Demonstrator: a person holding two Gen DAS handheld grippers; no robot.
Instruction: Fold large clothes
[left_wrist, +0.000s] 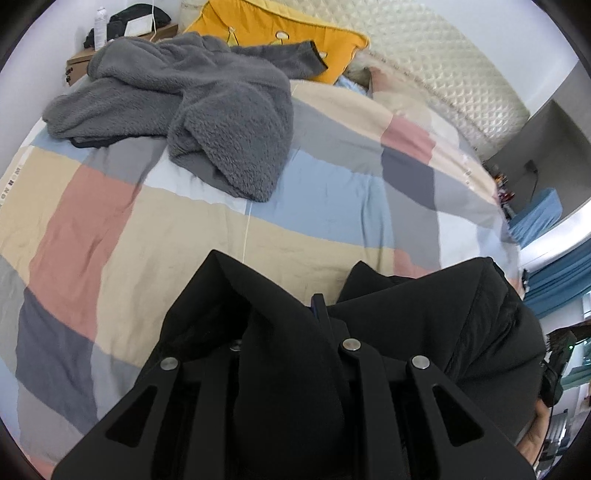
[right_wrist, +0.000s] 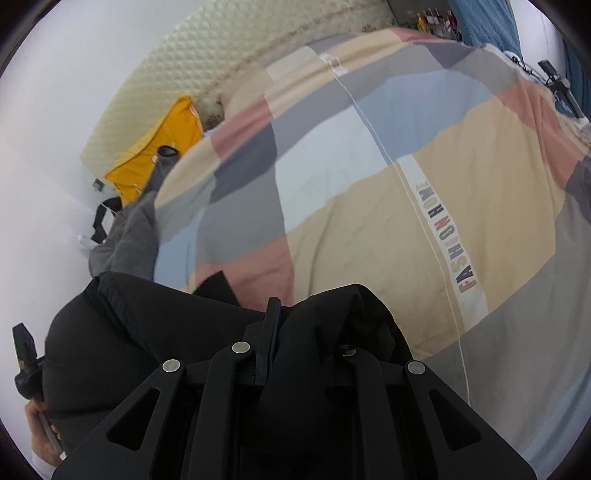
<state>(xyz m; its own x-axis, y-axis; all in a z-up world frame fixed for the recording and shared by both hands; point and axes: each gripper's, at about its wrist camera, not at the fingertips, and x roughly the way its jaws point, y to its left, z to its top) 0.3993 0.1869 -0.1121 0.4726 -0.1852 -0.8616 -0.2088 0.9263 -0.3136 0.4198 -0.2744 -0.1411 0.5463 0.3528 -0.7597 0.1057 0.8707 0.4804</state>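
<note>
Both grippers, left (left_wrist: 295, 314) and right (right_wrist: 291, 314), jaws clamped on black jacket (left_wrist: 424, 314). Keep tension even, lay flat on bed (left_wrist: 332, 192), clear of fleece (left_wrist: 207, 110).

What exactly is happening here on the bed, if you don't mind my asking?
A person is working with a handheld gripper in each hand. The left gripper and the right gripper each have their jaws shut on a black garment, holding it up over the patchwork duvet. A grey fleece garment lies in a heap near the yellow pillow. No fold is visible yet.
</note>
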